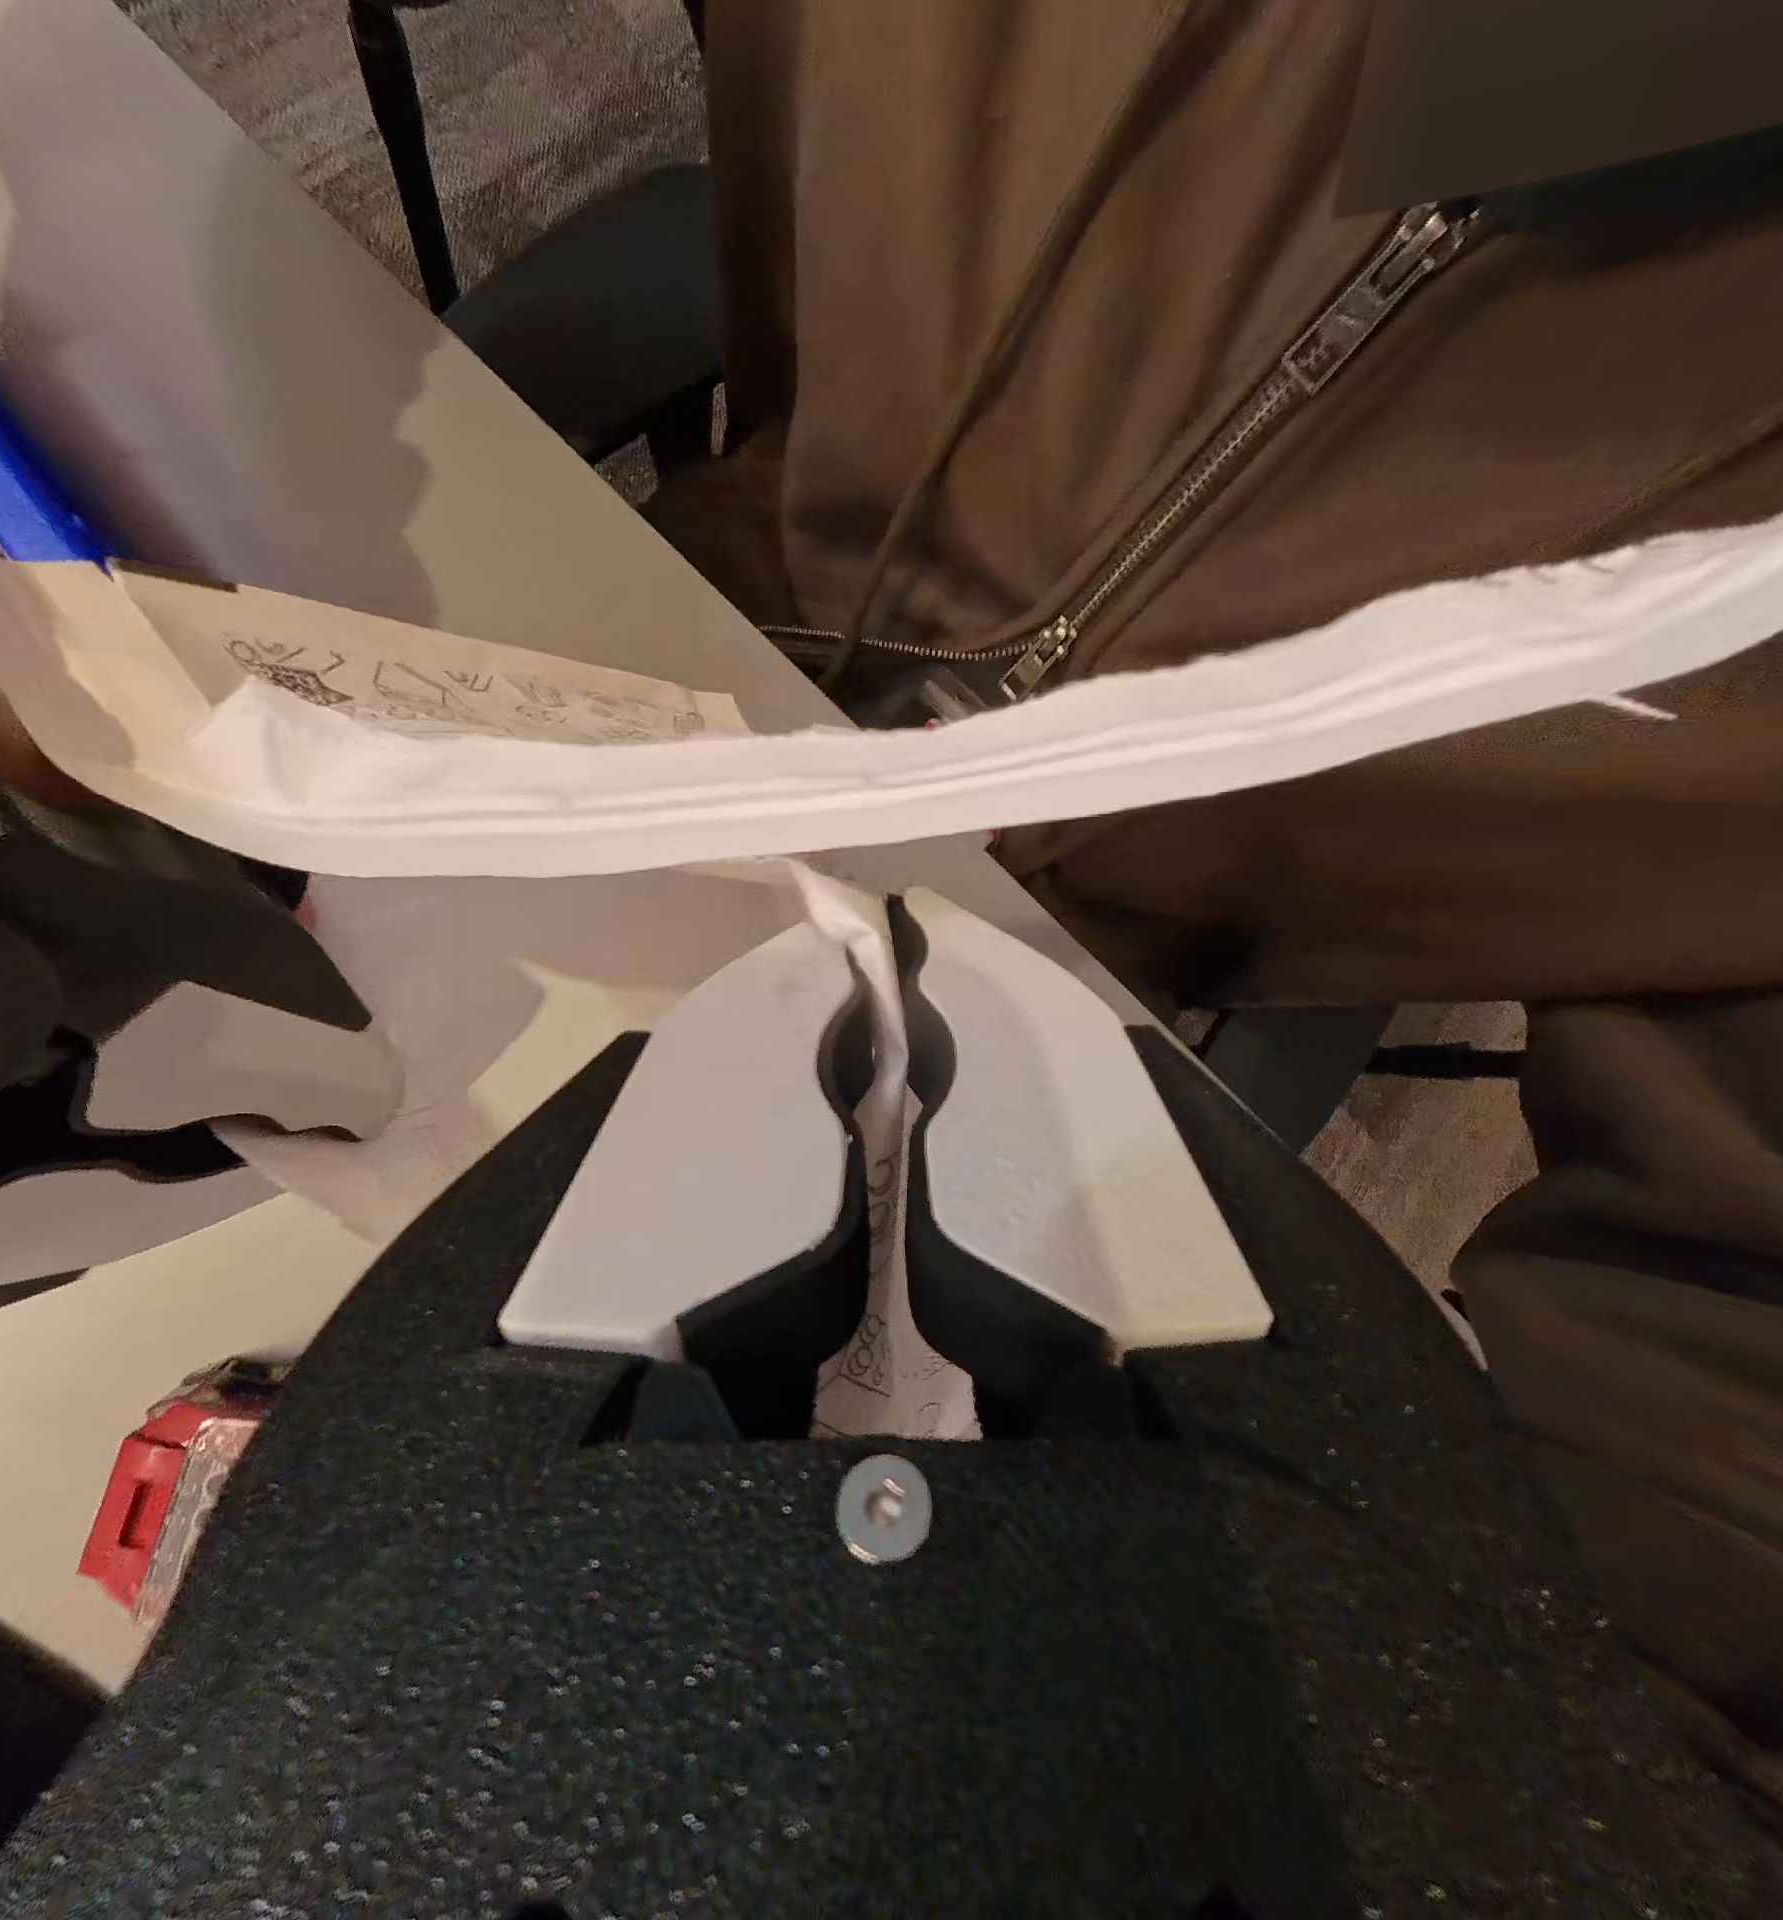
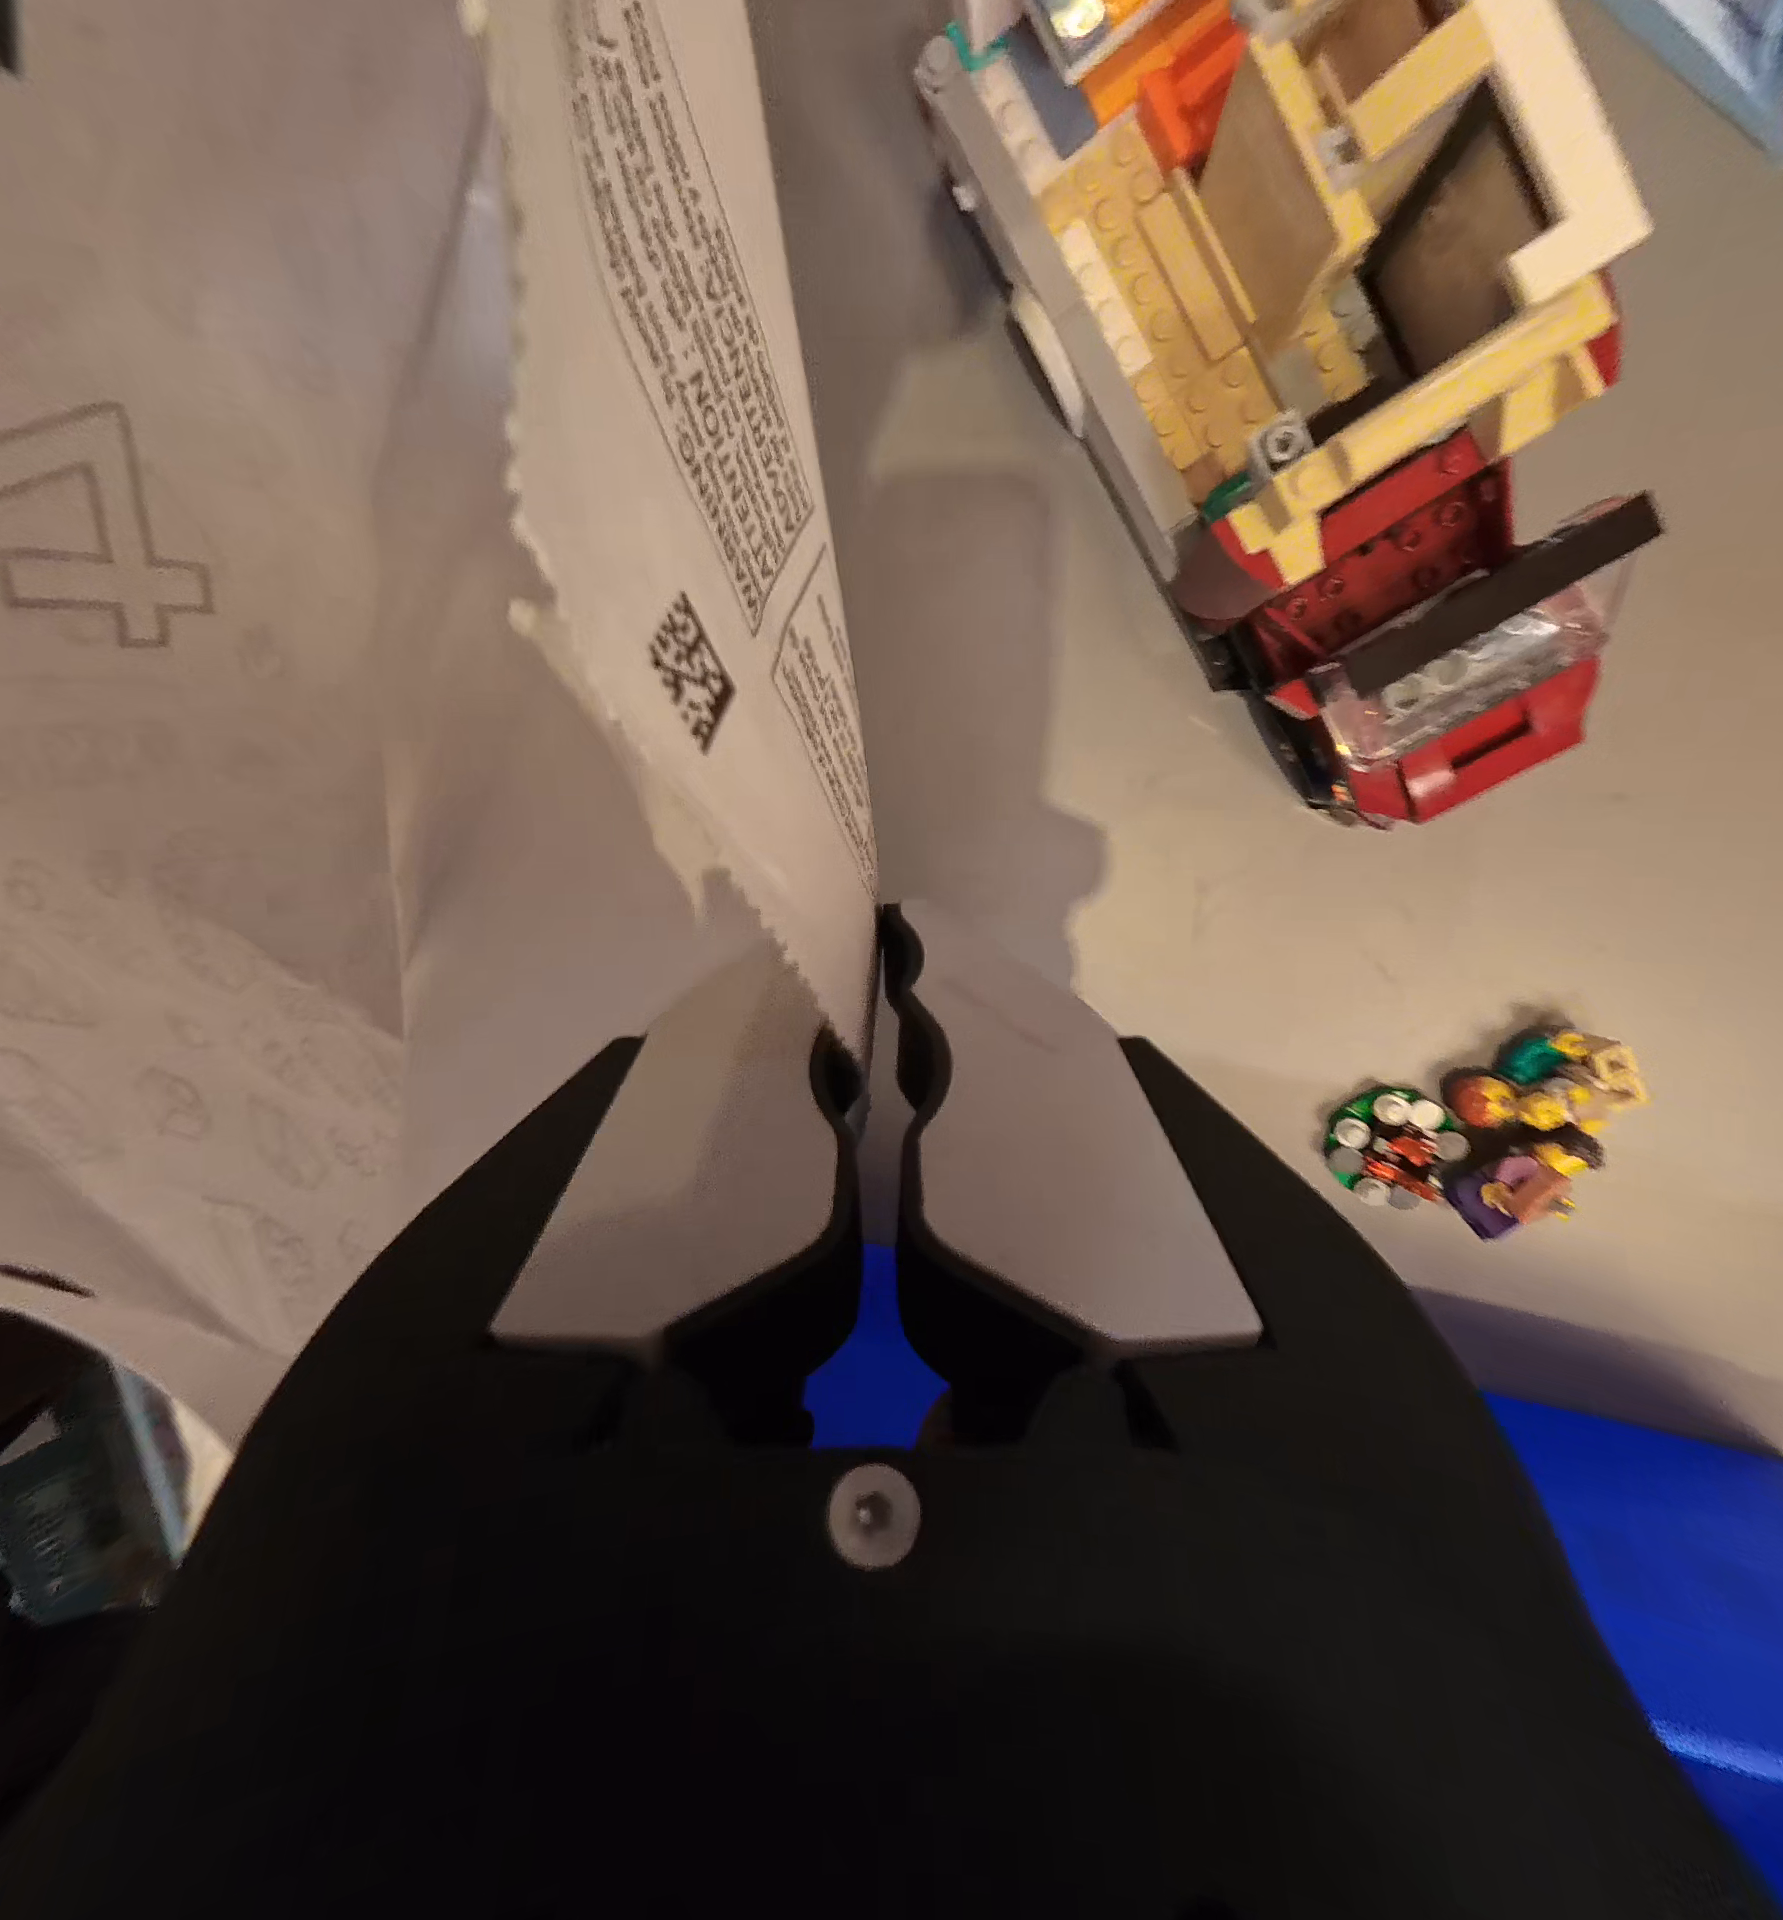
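A white paper bag (image 1: pixel 866 769) with printed line drawings stretches across the left wrist view, its torn top edge facing me. My left gripper (image 1: pixel 892 914) is shut on a twisted fold of this bag, and the paper runs down between the fingers. In the right wrist view the same bag (image 2: pixel 679 416) shows a serrated edge and printed panels. My right gripper (image 2: pixel 885 925) is shut on the bag's edge, with the paper pressed between the pads. The bag hangs between the two grippers above a pale table (image 2: pixel 1282 935).
A toy brick building (image 2: pixel 1334 416) in tan, grey and red stands on the table at upper right. A small pile of coloured brick pieces (image 2: pixel 1489 1132) lies nearer. A blue object (image 2: pixel 1697 1610) sits at lower right. A person in a brown zip jacket (image 1: pixel 1282 416) is close behind the table edge. There is about 15 centimetres between the tips of the two grippers. The blue object (image 2: pixel 1697 1610) is closer to my right gripper, around 20 centimetres from its tips; the left tips are 35 centimetres off.
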Motion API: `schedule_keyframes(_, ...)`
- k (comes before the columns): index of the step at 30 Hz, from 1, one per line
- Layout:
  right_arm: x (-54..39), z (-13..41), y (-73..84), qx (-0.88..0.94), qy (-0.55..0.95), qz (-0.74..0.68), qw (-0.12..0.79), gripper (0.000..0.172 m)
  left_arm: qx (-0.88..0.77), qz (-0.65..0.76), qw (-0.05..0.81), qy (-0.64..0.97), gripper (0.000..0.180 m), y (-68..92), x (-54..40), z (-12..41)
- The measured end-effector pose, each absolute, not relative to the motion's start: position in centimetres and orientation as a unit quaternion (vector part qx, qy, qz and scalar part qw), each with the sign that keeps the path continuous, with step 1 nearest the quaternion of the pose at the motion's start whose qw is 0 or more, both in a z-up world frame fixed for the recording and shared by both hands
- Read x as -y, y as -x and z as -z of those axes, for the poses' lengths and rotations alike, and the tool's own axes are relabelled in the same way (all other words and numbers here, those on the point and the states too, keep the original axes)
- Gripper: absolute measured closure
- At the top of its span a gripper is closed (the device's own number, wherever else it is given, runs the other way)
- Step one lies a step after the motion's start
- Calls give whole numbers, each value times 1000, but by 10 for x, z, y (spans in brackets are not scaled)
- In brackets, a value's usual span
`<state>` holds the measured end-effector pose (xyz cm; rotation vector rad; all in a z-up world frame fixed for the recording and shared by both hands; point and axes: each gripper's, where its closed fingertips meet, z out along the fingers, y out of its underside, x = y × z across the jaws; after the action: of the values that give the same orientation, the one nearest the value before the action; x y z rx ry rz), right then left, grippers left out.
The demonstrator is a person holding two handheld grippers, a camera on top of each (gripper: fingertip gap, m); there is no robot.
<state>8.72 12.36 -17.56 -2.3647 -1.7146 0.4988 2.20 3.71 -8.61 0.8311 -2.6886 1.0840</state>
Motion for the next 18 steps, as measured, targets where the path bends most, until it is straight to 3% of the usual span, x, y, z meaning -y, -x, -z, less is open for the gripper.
schedule_keyframes(11, -148, 165, -101, 544, 825, -71, 136, 172, 914, -293, 41, -279, 180, -17, -46, 98)
schedule_keyframes(18, -145, 174, -112, 508, 846, -101, 125, 172, 929, -244, -44, -275, 180, -20, -58, 94)
